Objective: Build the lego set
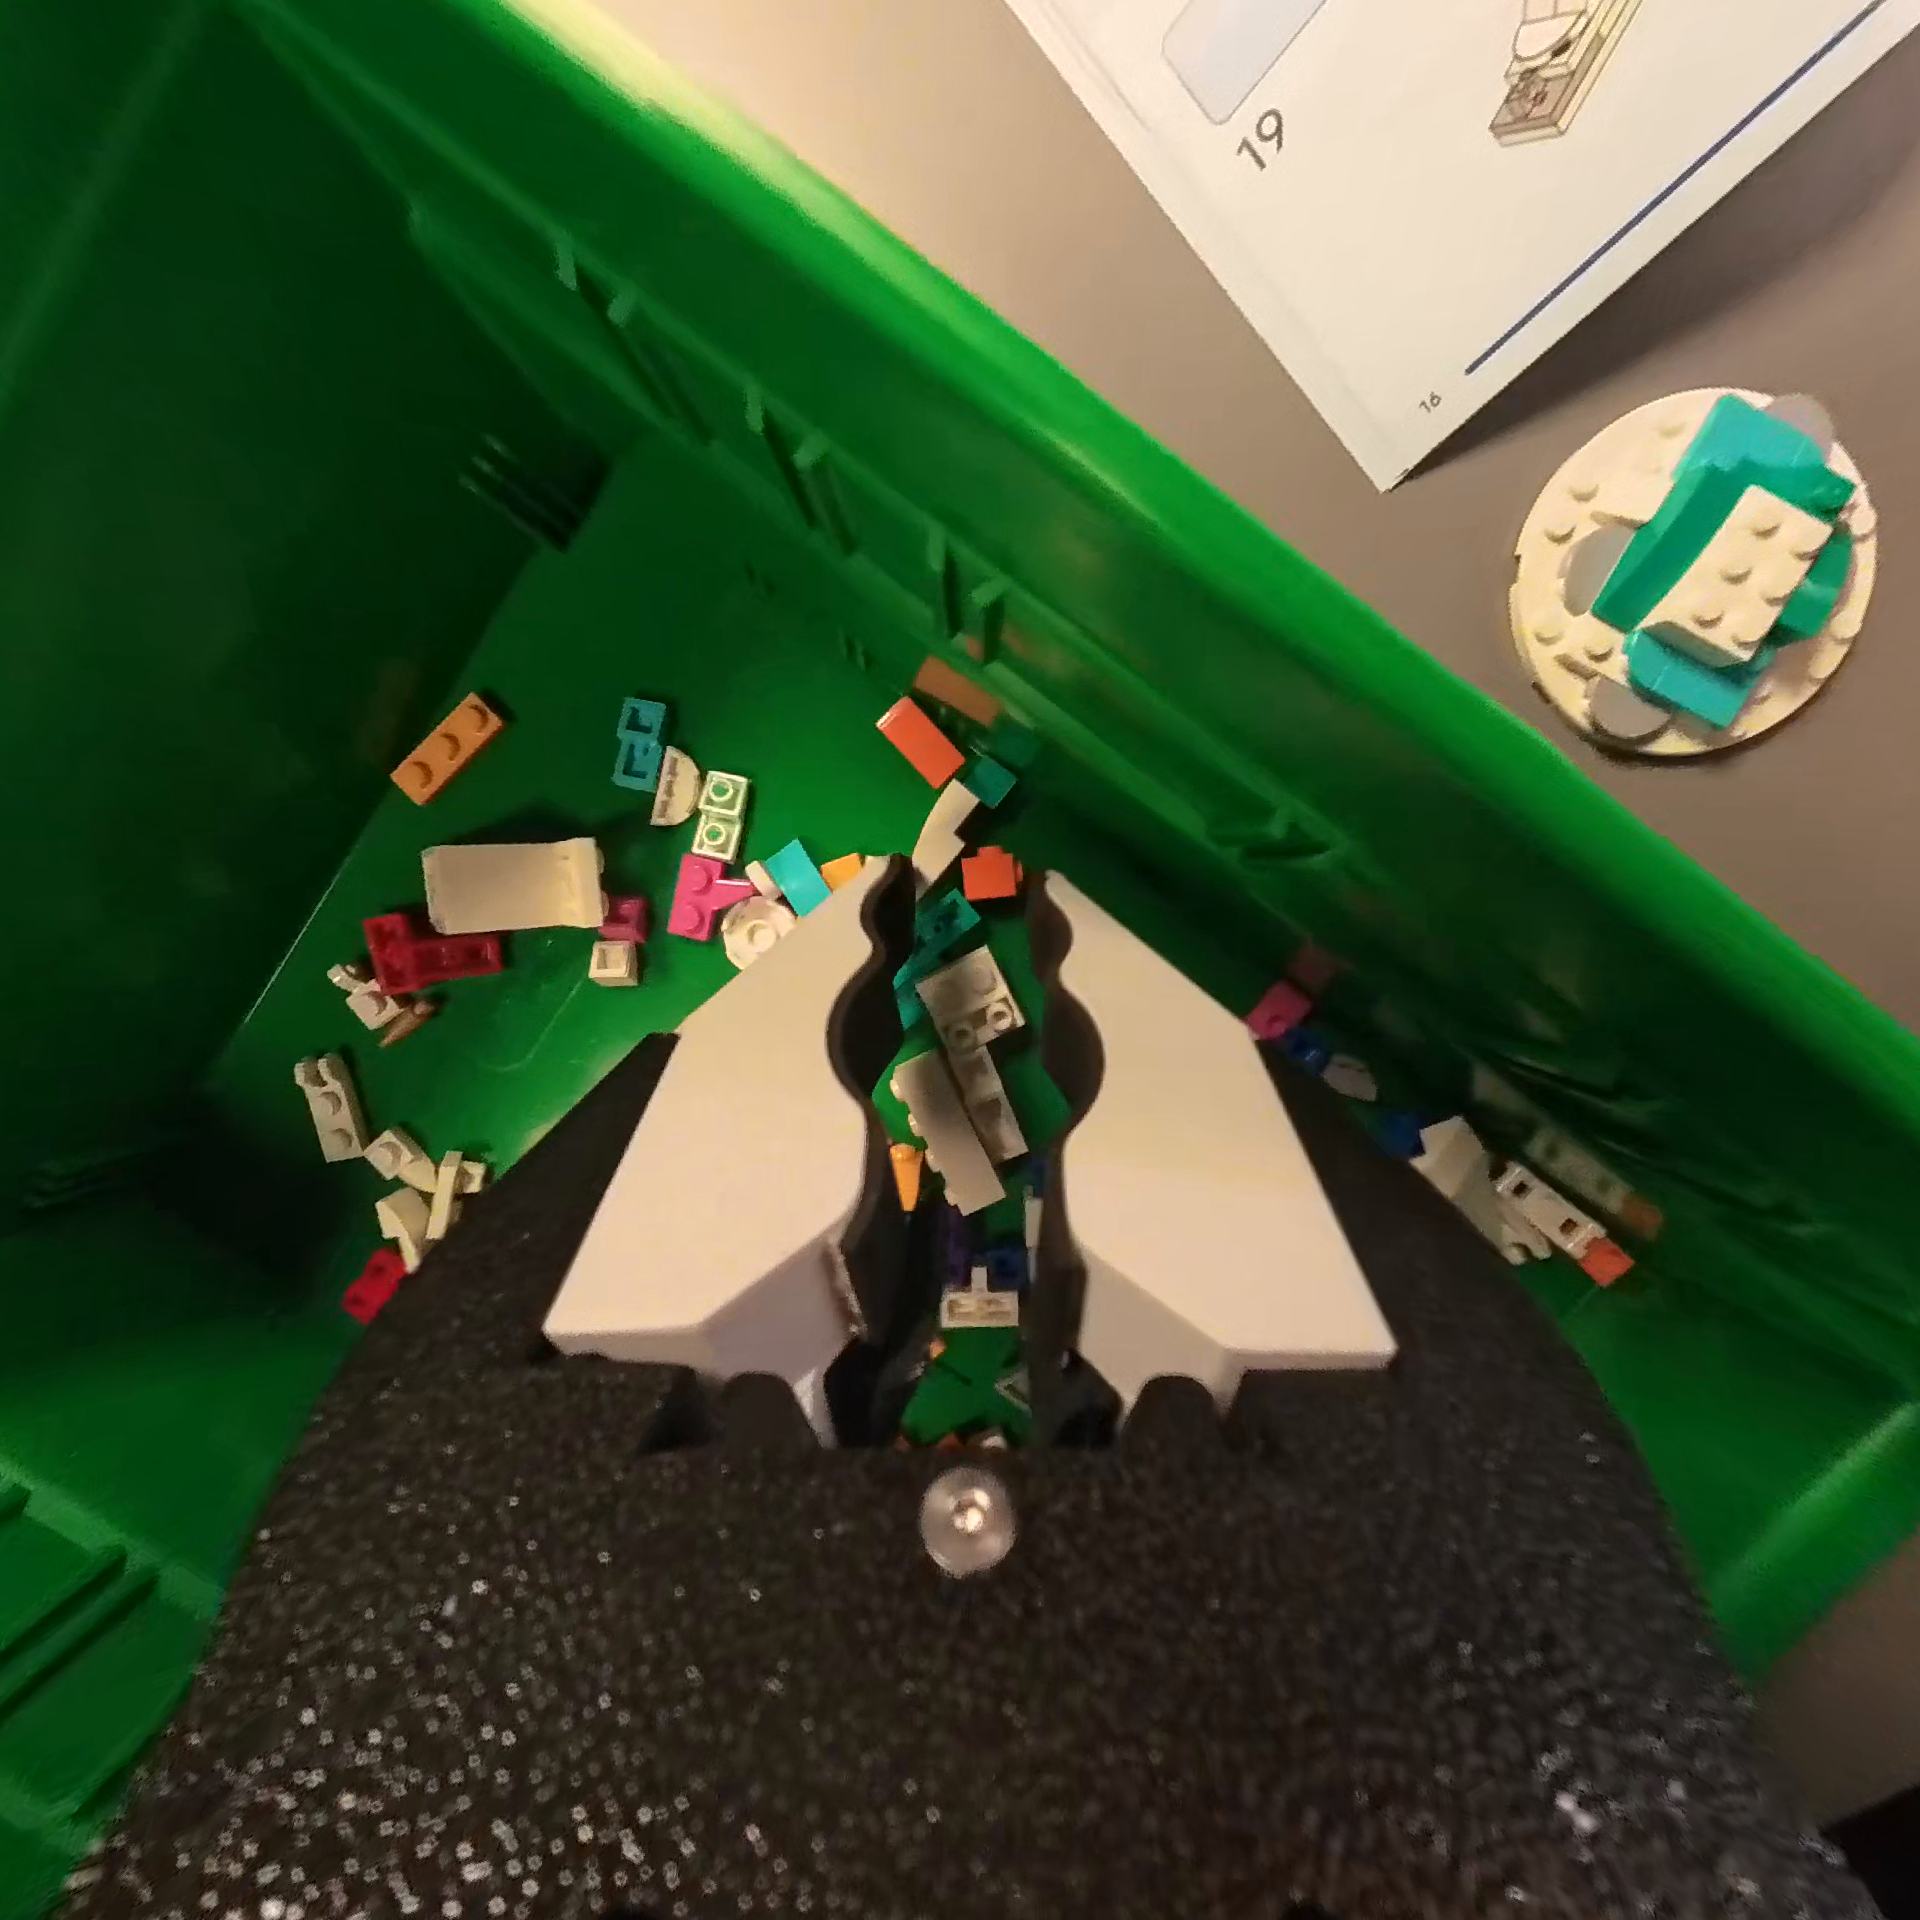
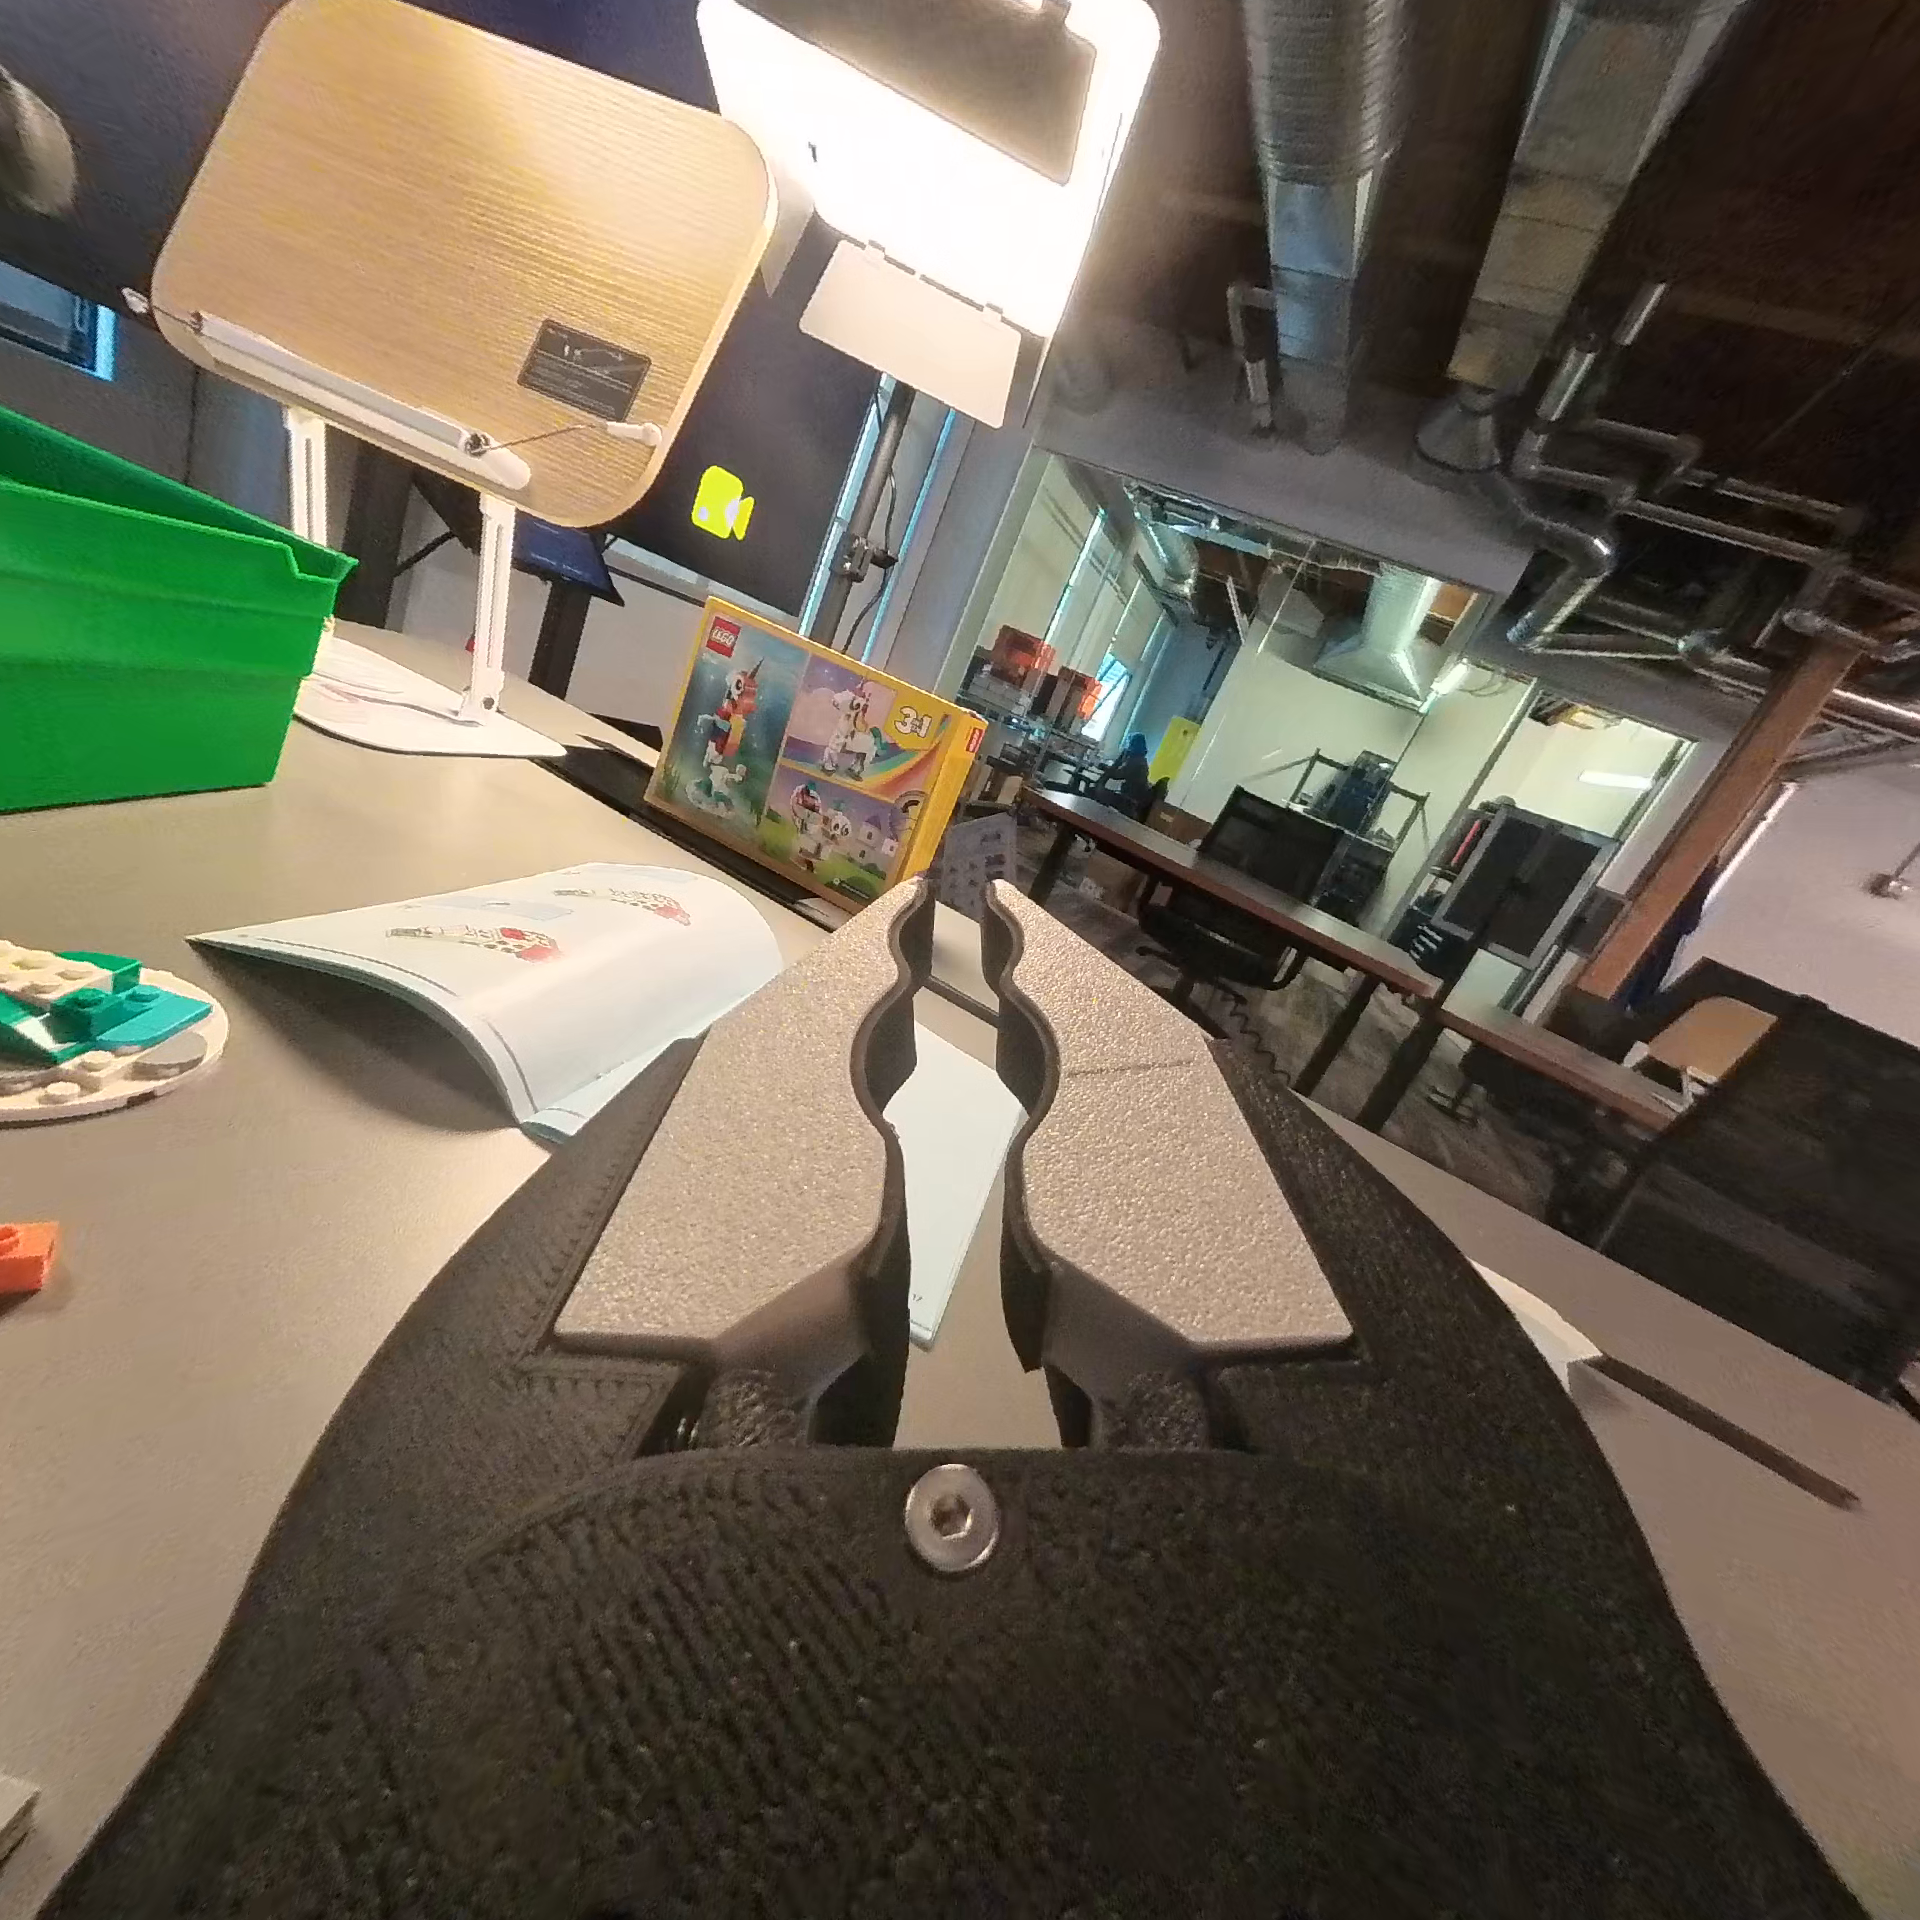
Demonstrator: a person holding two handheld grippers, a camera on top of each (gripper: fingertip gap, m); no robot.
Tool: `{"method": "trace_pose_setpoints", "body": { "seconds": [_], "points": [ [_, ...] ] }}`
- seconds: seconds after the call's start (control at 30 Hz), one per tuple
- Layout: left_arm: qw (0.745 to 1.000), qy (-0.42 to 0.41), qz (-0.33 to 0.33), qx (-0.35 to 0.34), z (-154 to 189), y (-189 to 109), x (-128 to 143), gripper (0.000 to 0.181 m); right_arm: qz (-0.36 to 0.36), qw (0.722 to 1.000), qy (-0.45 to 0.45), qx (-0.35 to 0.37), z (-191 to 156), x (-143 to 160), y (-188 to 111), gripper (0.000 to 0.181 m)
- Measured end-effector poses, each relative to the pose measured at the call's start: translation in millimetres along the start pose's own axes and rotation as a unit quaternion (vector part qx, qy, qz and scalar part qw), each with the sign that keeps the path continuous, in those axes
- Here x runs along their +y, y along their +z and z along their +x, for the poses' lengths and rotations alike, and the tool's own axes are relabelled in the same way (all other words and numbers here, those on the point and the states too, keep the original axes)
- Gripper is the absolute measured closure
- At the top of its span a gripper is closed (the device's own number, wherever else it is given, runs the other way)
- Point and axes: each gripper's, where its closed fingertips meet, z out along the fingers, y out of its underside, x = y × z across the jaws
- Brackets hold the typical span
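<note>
Beside the green bin [image 1: 1143, 540] sits a white-and-teal lego build [image 1: 1704, 566].

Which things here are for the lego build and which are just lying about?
For the build: green bin of loose bricks, half-built model on its round plate, instruction booklet, orange brick, left gripper over the bricks.

Lying about: lego box, wooden stand, lamp.
</note>
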Motion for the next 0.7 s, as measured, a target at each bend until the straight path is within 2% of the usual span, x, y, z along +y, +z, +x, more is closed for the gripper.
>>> {"method": "trace_pose_setpoints", "body": {
  "seconds": [0.13, 0.3, 0.5, 0.63, 0.7],
  "points": [
    [1.000, -0.018, 0.019, 0.011, 2, 2, -4, 0.161, 0.000, 1.000, 0.000, 0.000, 0, 0, 0, 0.174],
    [0.999, 0.005, 0.020, -0.032, -5, 3, -3, 0.175, 0.000, 1.000, 0.000, 0.001, 0, 0, 1, 0.175],
    [0.996, 0.024, 0.040, -0.080, -8, -6, 0, 0.169, 0.000, 1.000, -0.002, 0.000, 0, 1, 1, 0.174],
    [0.994, -0.011, 0.074, -0.082, -14, -18, -1, 0.171, 0.000, 1.000, -0.001, 0.000, 0, 1, 2, 0.174],
    [0.994, -0.049, 0.084, -0.055, -15, -20, 1, 0.172, 0.000, 1.000, -0.001, 0.000, 0, 1, 2, 0.175]
  ]
}}
